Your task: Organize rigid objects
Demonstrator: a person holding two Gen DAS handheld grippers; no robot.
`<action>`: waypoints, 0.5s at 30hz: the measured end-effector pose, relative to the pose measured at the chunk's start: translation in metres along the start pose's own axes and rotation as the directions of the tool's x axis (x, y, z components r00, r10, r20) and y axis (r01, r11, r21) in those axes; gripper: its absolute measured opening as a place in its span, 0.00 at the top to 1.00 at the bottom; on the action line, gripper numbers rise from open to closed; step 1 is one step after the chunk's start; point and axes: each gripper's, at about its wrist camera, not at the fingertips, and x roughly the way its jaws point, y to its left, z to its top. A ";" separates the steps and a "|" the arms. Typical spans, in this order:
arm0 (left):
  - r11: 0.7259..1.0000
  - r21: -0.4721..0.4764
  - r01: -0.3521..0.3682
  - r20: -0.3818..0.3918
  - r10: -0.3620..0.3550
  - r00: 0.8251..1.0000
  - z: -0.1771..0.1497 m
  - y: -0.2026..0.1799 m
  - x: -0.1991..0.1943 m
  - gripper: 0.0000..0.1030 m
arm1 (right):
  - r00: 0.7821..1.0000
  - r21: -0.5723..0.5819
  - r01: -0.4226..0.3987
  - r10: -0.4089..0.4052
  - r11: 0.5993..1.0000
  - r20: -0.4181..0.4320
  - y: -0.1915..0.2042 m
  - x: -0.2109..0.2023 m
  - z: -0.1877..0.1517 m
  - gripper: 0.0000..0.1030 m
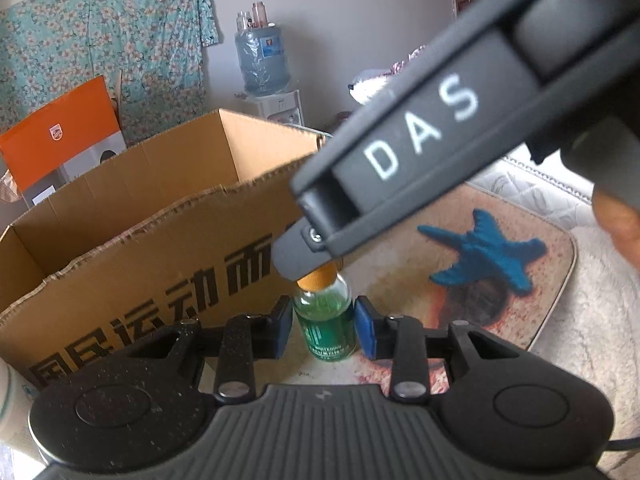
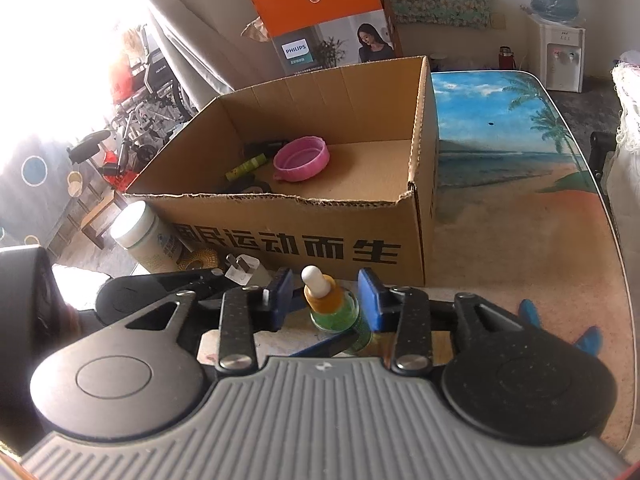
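Observation:
A small glass dropper bottle (image 1: 325, 322) of green liquid, with an orange collar and a white bulb (image 2: 314, 278), stands upright on a patterned mat (image 1: 420, 280) in front of the cardboard box (image 2: 320, 240). My left gripper (image 1: 325, 332) is open, its blue pads close beside the bottle's body with slim gaps. From above, my right gripper (image 2: 326, 294) straddles the bottle's top; it is open, with clear gaps to the collar. In the left wrist view one of its fingers (image 1: 298, 256) hides part of the cap.
The box holds a pink bowl (image 2: 302, 158) and a few small items. A blue toy plane (image 1: 484, 254) lies on the mat to the right. A white canister (image 2: 140, 236) and a white plug (image 2: 244, 270) sit left of the box. The beach-print table (image 2: 500, 128) stretches right.

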 end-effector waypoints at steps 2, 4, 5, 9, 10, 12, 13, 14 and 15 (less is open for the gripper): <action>1.000 0.009 -0.007 -0.004 0.007 1.000 -0.003 -0.002 0.003 0.64 | 1.000 -0.004 0.001 -0.001 1.000 -0.011 0.000 0.003 -0.001 0.64; 1.000 0.018 -0.013 -0.003 0.013 1.000 -0.005 -0.003 0.005 0.64 | 1.000 -0.006 0.000 -0.001 1.000 -0.024 0.000 0.007 -0.002 0.64; 1.000 0.023 -0.016 -0.003 0.016 1.000 -0.005 -0.004 0.007 0.64 | 1.000 -0.006 0.000 -0.001 1.000 -0.030 -0.001 0.009 -0.003 0.64; 0.999 0.032 -0.020 0.001 0.020 1.000 -0.007 -0.006 0.010 0.64 | 0.999 0.002 0.000 0.000 1.000 -0.046 -0.004 0.016 -0.004 0.64; 0.999 0.030 -0.020 0.001 0.020 1.000 -0.007 -0.007 0.011 0.64 | 0.999 0.003 -0.002 0.002 1.000 -0.047 -0.004 0.017 -0.003 0.64; 0.999 0.026 -0.019 0.005 0.019 1.000 -0.008 -0.008 0.011 0.64 | 0.999 0.007 -0.006 0.007 1.000 -0.046 -0.005 0.019 -0.003 0.65; 1.000 0.023 -0.019 0.007 0.019 1.000 -0.008 -0.008 0.011 0.65 | 0.999 0.008 -0.007 0.007 1.000 -0.045 -0.005 0.020 -0.003 0.65; 1.000 0.020 -0.018 0.007 0.018 1.000 -0.009 -0.009 0.011 0.65 | 0.999 0.006 -0.007 0.007 1.000 -0.043 -0.005 0.020 -0.003 0.68; 1.000 0.018 -0.018 0.007 0.018 1.000 -0.009 -0.009 0.011 0.65 | 0.999 0.002 -0.007 0.007 1.000 -0.042 -0.005 0.021 -0.002 0.71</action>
